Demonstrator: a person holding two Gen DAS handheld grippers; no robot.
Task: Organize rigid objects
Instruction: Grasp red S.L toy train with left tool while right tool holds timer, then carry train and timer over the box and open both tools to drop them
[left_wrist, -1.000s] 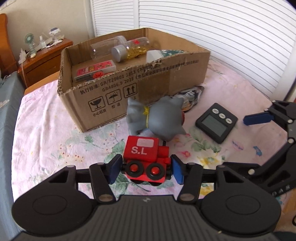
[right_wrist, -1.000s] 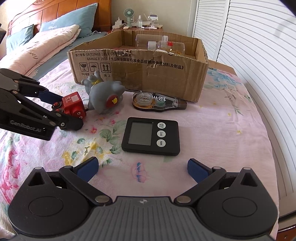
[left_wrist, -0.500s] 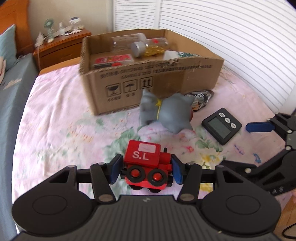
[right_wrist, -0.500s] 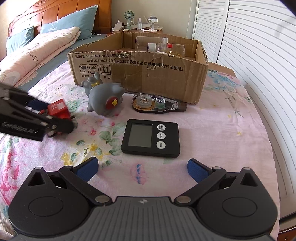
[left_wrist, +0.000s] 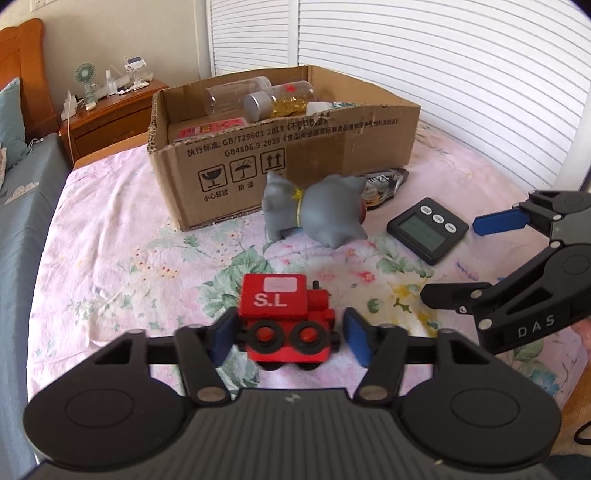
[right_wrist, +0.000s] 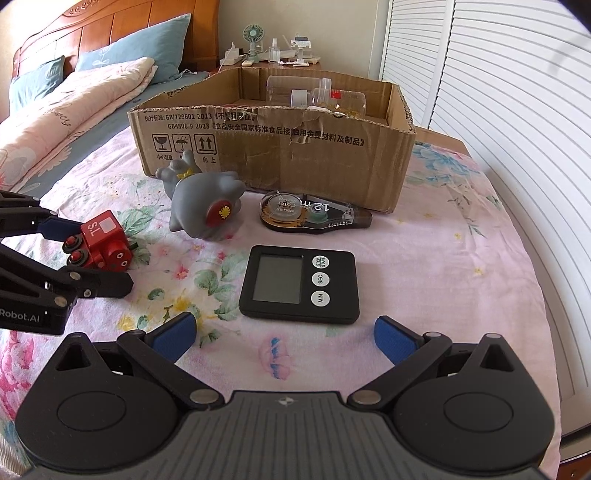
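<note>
My left gripper (left_wrist: 287, 338) is shut on a red toy train (left_wrist: 286, 319) marked "S.L" and holds it over the flowered bedspread; both also show in the right wrist view, the gripper (right_wrist: 92, 264) and the train (right_wrist: 100, 246). My right gripper (right_wrist: 284, 341) is open and empty just in front of a black digital timer (right_wrist: 300, 284). A grey rubber toy (right_wrist: 205, 206) and a tape dispenser (right_wrist: 314, 216) lie before an open cardboard box (right_wrist: 280, 147) holding clear bottles (right_wrist: 317, 96).
A wooden nightstand (left_wrist: 110, 114) with a small fan stands behind the box. Pillows and a folded quilt (right_wrist: 66, 107) lie at the bed's head. White louvred doors (right_wrist: 517, 110) run along the right side. The bed's edge is close on my right.
My left gripper has lifted the red train and drawn it back, away from the grey toy and the box. The right gripper has stayed still and open.
</note>
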